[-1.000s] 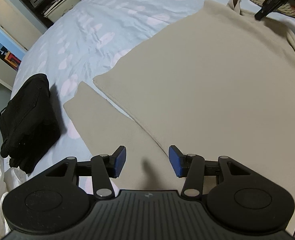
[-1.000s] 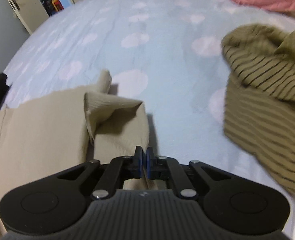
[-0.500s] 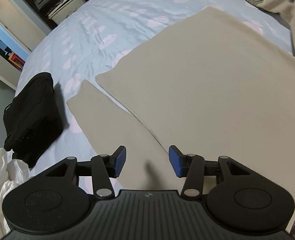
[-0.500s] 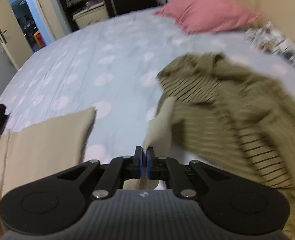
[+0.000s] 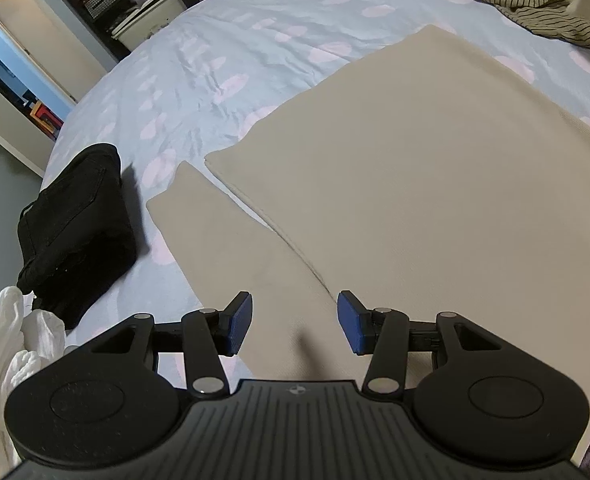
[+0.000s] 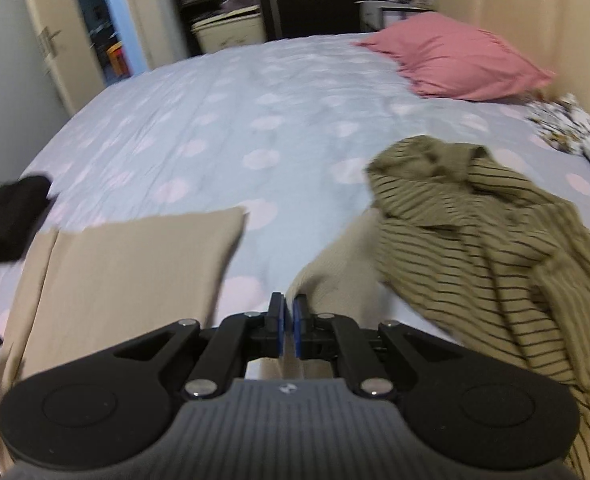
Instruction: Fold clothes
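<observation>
The beige garment [image 5: 407, 184] lies flat across the middle of the frame on the bed [image 5: 223, 64]. The left tongs [image 5: 294, 322] gape wide above its sleeve, holding nothing. The right tongs [image 6: 288, 328] are pinched on a beige fold (beside the striped garment [image 6: 487, 240]).

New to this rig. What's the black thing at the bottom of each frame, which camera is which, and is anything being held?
No robot: a person holds a two-finger gripper in each hand, with a fisheye camera looking along its fingers. In the left wrist view, the left gripper is open above the beige sweater spread on the dotted bedsheet, near a black garment and white cloth. In the blurred right wrist view, the right gripper is shut on the sweater's beige sleeve, beside a striped olive garment and pink pillow.
</observation>
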`<move>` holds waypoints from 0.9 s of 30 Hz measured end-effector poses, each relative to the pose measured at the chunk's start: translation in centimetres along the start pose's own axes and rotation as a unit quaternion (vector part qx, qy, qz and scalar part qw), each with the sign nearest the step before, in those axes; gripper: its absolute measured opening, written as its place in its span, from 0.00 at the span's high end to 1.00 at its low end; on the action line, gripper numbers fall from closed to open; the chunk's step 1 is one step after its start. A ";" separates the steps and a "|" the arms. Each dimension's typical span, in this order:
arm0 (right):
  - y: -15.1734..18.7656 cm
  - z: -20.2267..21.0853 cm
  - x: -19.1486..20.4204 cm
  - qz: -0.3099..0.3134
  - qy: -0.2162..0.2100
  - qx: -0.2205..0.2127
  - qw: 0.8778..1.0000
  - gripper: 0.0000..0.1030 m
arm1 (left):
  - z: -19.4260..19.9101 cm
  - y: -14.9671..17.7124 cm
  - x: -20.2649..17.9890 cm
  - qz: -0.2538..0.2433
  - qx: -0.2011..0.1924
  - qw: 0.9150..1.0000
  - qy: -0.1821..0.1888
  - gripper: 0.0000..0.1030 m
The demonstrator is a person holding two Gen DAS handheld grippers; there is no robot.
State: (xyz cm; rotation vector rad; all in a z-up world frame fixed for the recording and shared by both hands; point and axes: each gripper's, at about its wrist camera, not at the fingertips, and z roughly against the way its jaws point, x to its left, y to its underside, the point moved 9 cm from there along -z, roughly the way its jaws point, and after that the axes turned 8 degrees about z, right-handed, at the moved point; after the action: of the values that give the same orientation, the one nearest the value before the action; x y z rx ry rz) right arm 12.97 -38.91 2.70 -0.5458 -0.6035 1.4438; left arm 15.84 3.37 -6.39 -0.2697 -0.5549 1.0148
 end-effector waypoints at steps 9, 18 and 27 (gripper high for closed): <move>1.6 -3.0 9.6 0.063 -0.097 0.052 0.992 0.94 | 0.0 0.1 -0.1 -0.002 0.002 1.000 0.002 0.56; 8.4 -5.6 16.2 0.145 -0.173 0.170 0.959 0.81 | -0.3 0.6 -0.2 -0.008 0.010 1.000 -0.002 0.56; 5.8 -4.7 12.6 0.097 -0.162 0.129 0.974 0.63 | -0.2 1.0 -0.6 -0.012 0.010 1.000 0.009 0.56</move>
State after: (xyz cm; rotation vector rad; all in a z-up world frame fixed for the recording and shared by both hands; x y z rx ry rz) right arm 12.29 -25.92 -3.99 -0.1670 -0.6175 1.7843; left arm 15.00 3.33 -7.16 -0.2531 -0.5305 0.9943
